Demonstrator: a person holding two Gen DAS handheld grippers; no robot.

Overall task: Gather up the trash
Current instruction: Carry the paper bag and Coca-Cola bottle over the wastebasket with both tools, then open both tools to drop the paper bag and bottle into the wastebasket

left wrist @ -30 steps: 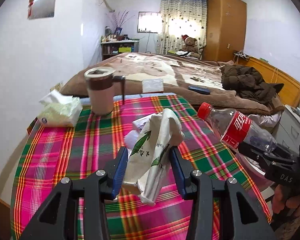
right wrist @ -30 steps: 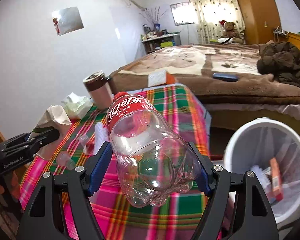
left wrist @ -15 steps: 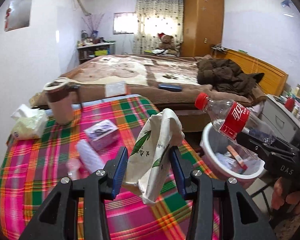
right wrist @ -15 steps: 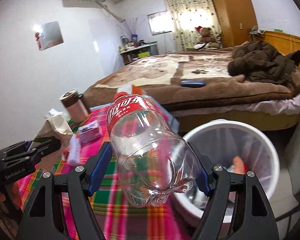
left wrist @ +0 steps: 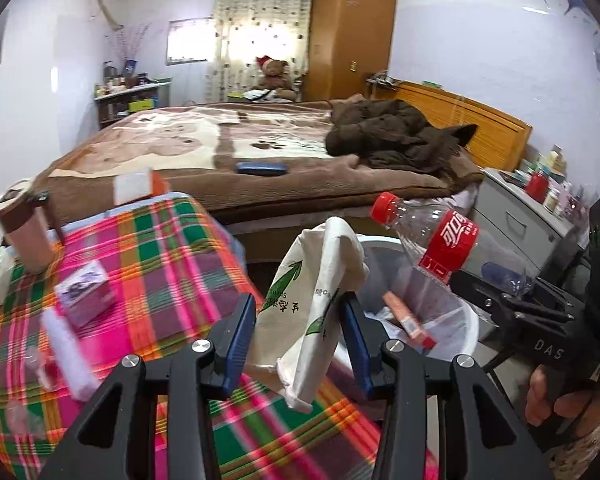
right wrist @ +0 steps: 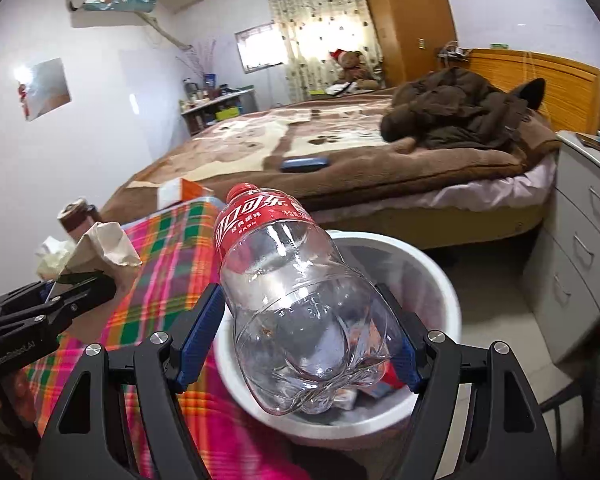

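My left gripper (left wrist: 300, 334) clamps a crumpled white paper bag (left wrist: 314, 304) at the edge of the plaid-covered counter (left wrist: 168, 248). My right gripper (right wrist: 300, 340) grips an empty red-labelled plastic bottle (right wrist: 296, 304), cap pointing away, above the white trash bin (right wrist: 428, 276) beside the counter, trash already inside it.

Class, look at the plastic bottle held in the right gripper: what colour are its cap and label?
Both red, on a clear plastic bottle; the left wrist view shows them best.

Crumpled white paper bag (left wrist: 316, 300) and empty red-labelled clear bottle (right wrist: 300, 300), aloft by white bin (right wrist: 440, 276).
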